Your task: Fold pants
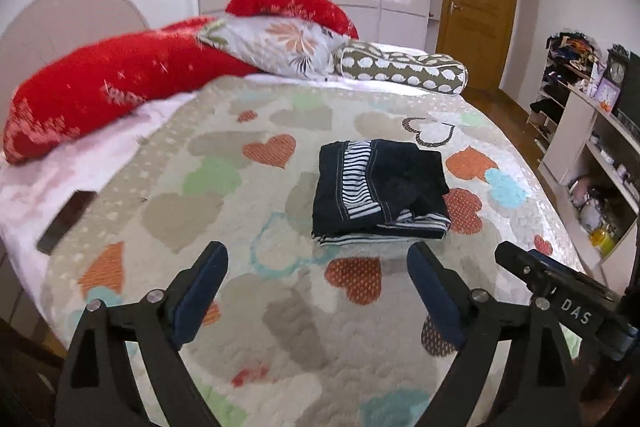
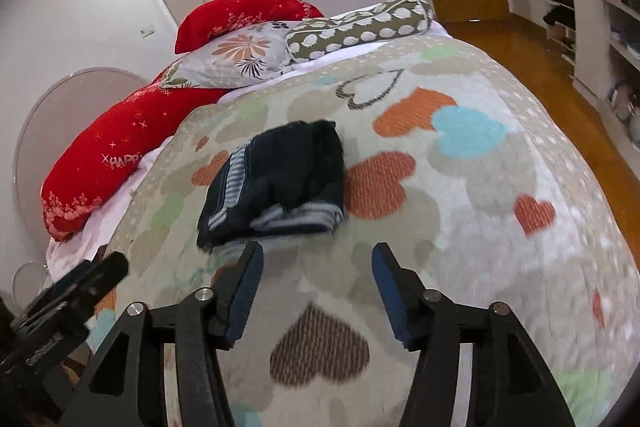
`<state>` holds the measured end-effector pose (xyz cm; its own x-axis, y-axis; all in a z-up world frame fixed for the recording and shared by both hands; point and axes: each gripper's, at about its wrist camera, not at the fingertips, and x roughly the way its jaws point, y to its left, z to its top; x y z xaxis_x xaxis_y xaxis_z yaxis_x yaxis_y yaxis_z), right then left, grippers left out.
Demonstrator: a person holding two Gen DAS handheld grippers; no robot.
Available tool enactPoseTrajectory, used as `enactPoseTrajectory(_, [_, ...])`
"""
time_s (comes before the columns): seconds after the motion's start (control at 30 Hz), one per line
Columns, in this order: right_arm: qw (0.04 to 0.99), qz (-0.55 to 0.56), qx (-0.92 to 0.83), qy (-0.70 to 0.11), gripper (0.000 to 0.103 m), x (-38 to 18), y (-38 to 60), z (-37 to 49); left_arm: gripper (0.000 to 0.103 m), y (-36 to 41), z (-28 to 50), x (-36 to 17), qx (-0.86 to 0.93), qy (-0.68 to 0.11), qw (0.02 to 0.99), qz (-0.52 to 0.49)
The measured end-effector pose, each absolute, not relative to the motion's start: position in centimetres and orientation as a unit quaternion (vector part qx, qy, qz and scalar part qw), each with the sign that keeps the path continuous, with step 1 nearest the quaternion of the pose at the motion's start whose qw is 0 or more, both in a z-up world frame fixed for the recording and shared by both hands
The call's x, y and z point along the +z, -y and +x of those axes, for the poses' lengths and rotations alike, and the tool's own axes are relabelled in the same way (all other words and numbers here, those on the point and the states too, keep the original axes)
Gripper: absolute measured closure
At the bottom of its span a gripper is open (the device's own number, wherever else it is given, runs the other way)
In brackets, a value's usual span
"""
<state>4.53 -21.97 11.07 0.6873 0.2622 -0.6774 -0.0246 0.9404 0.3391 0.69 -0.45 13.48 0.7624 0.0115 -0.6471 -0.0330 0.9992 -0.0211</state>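
The dark navy pants (image 1: 380, 189) with a striped lining lie folded into a small square bundle on the heart-patterned bedspread (image 1: 240, 211). They also show in the right wrist view (image 2: 280, 183). My left gripper (image 1: 318, 259) is open and empty, held a little short of the bundle. My right gripper (image 2: 316, 259) is open and empty, just in front of the bundle's near edge. The right gripper's body shows at the lower right of the left wrist view (image 1: 560, 287), and the left gripper's body shows at the lower left of the right wrist view (image 2: 68, 291).
Red pillows (image 1: 120, 79), a floral pillow (image 1: 276, 45) and a dotted bolster (image 1: 404, 71) lie at the head of the bed. A dark phone (image 1: 66, 221) lies on the white sheet at left. Shelves (image 1: 580, 131) stand at right, beyond the wooden floor (image 2: 520, 43).
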Motion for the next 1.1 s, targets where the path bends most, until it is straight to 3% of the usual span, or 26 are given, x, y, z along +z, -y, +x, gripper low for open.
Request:
enactPoseTrajectory(0.3, [0.918,0.131,0.074,-0.366,0.033,13.0,21.1,0.6,0.012,1.3,-1.9,15.5,-0.005,-0.335,0.942,-0.015])
enactPoseTrajectory(1.1, [0.913,0.115,0.068,-0.386,0.03,11.7,20.0,1.1,0.012,2.0,-1.4,14.1,-0.017,-0.362,0.932,-0.01])
